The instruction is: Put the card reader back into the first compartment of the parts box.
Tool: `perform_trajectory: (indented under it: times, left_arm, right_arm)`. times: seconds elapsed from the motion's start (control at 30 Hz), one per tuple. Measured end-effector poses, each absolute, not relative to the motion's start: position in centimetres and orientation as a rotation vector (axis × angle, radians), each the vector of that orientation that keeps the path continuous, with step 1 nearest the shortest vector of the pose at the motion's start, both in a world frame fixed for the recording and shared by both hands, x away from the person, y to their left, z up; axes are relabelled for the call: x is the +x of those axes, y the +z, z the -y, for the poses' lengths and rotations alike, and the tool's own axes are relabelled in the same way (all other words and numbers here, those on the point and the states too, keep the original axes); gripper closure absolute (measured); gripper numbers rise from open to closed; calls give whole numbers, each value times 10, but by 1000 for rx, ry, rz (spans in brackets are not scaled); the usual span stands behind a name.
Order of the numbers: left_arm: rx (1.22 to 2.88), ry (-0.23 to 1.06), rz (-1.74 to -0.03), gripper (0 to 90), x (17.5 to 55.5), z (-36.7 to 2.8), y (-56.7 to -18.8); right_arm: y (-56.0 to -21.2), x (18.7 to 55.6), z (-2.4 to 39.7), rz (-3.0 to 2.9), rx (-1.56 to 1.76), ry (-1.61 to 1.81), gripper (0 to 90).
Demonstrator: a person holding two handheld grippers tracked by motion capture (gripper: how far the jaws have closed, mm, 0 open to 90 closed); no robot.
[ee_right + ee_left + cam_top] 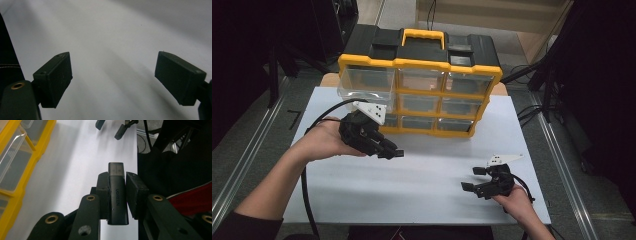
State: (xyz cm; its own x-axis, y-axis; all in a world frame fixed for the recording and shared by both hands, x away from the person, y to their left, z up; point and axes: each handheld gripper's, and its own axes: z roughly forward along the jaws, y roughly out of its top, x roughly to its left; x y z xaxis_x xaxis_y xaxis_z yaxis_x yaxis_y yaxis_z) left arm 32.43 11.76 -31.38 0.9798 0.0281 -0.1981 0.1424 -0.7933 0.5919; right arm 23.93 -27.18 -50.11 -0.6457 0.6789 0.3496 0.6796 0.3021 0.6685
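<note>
A small black USB-type adapter (117,192) marked UGREEN is clamped between the pads of my left gripper (117,195), its end sticking out past the fingertips. From above, that left gripper (393,151) hangs over the white table just in front of the yellow and black drawer organizer (419,80), jaws pointing right. The organizer's top left clear drawer (364,82) is pulled out a little. My right gripper (473,179) rests low at the front right of the table with its jaws wide apart and nothing between them (113,77).
The white tabletop (427,190) spreads around both hands. The organizer has clear drawers in three rows and a yellow handle (424,36). A black cable (307,195) trails from the left gripper. Metal rails run along both table sides.
</note>
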Motion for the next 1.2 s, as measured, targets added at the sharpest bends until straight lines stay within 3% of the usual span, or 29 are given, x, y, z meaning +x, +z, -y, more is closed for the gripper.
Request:
perform_trajectory:
  times: [1.2]
  left_arm:
    - [2489,-163,-112,753,347,-129,-218]
  right_arm:
    - [-501,240,271,2535,-1326,-1296,126]
